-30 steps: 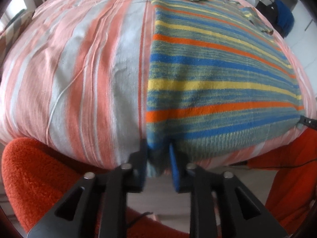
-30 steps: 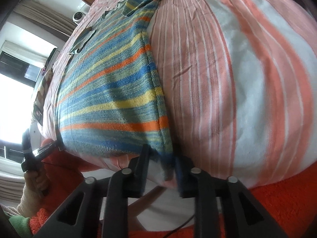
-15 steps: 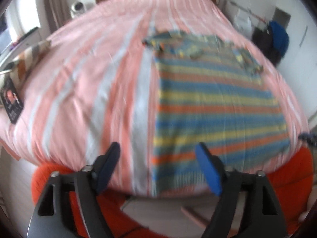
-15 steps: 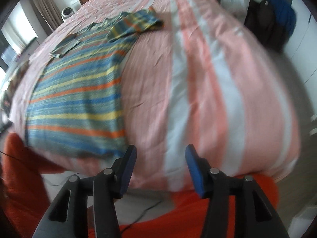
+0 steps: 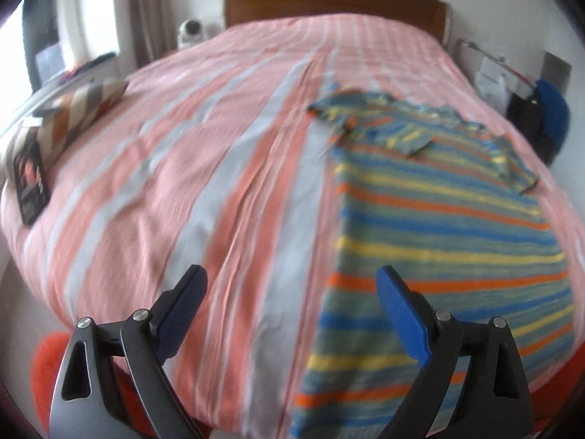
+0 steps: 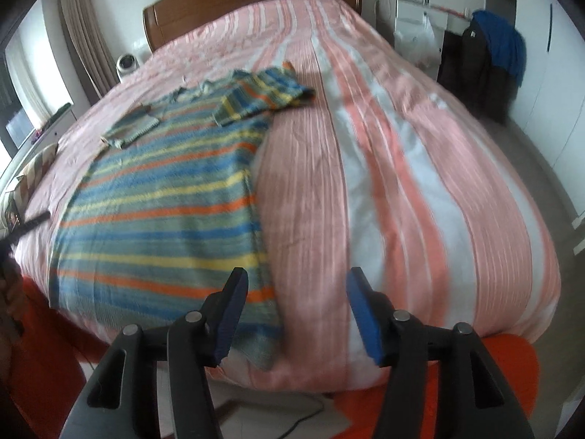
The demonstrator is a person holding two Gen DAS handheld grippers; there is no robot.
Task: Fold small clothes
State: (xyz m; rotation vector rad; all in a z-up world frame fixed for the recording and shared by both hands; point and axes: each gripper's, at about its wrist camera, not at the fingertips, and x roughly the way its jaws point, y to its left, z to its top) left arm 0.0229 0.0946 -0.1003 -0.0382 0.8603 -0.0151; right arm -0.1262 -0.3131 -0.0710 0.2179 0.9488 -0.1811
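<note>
Both tongs, left [image 5: 289, 301] and right [image 6: 296, 311], have just opened wide, empty, above the striped sweater [image 6: 157, 212]. Recommended: grip both shoulder corners evenly for a straight fold.

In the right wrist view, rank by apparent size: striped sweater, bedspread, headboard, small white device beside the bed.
1. bedspread
2. striped sweater
3. headboard, though it is farther away, so its true size is unsure
4. small white device
</note>
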